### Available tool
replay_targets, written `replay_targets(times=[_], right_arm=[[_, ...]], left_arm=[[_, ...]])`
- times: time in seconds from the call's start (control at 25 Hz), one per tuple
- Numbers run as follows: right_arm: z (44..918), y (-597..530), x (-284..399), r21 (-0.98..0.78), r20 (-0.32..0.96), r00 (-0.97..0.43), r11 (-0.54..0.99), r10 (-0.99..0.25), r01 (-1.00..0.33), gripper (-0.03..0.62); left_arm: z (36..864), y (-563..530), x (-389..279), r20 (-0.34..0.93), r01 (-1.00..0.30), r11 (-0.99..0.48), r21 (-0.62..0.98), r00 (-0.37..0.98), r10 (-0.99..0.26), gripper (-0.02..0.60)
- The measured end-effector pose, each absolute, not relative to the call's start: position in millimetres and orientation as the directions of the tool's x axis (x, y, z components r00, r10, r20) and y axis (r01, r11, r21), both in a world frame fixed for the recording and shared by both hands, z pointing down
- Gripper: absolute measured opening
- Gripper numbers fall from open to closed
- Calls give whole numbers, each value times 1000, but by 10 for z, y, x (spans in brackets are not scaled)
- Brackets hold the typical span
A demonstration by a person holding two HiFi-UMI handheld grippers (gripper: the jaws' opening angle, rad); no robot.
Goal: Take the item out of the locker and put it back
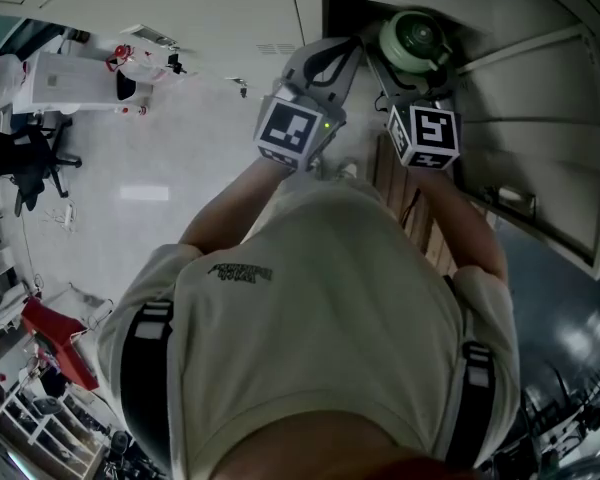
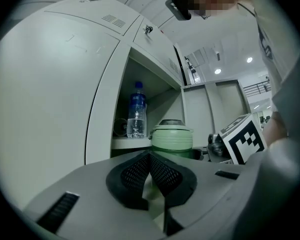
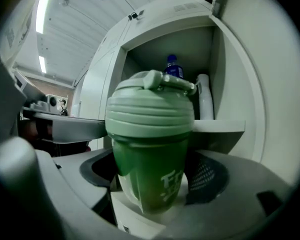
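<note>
A green shaker cup (image 3: 149, 149) with a pale green ribbed lid stands upright between the jaws of my right gripper (image 3: 150, 180), which is shut on it. The cup hangs in front of the open locker compartment (image 3: 225, 69), outside its shelf (image 3: 217, 126). In the head view the cup (image 1: 415, 40) sits at the locker's mouth, with the right gripper (image 1: 412, 70) under it. My left gripper (image 1: 327, 58) is just left of the cup, pads together on nothing. From the left gripper view (image 2: 150, 159) the cup (image 2: 172, 136) is right ahead.
A clear water bottle (image 2: 136, 113) with a blue cap (image 3: 172, 64) stands on the locker shelf, and a white upright object (image 3: 204, 103) beside it. The open locker door (image 1: 540, 138) swings out to the right. Shut locker doors (image 2: 50, 84) lie to the left.
</note>
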State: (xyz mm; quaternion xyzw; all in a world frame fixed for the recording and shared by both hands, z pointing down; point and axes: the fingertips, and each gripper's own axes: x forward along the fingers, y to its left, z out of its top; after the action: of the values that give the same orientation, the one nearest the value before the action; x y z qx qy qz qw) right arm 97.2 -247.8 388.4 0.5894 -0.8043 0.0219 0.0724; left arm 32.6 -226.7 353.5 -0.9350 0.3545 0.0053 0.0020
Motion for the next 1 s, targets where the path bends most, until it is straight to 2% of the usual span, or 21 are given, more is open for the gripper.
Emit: replay_targets(times=[0.6,1.0], right_arm=[[4561,-2733,1098,19,250,-229,241,-941,-970,407],[4847,-2932,1210,25,264,-202,216,-943,-976,407]], left_arm=[[4130,-2406,471,84,-659,-751,47,752,-654,11],[4431,-2476,554,130,-665,-743,74,746,-654,11]])
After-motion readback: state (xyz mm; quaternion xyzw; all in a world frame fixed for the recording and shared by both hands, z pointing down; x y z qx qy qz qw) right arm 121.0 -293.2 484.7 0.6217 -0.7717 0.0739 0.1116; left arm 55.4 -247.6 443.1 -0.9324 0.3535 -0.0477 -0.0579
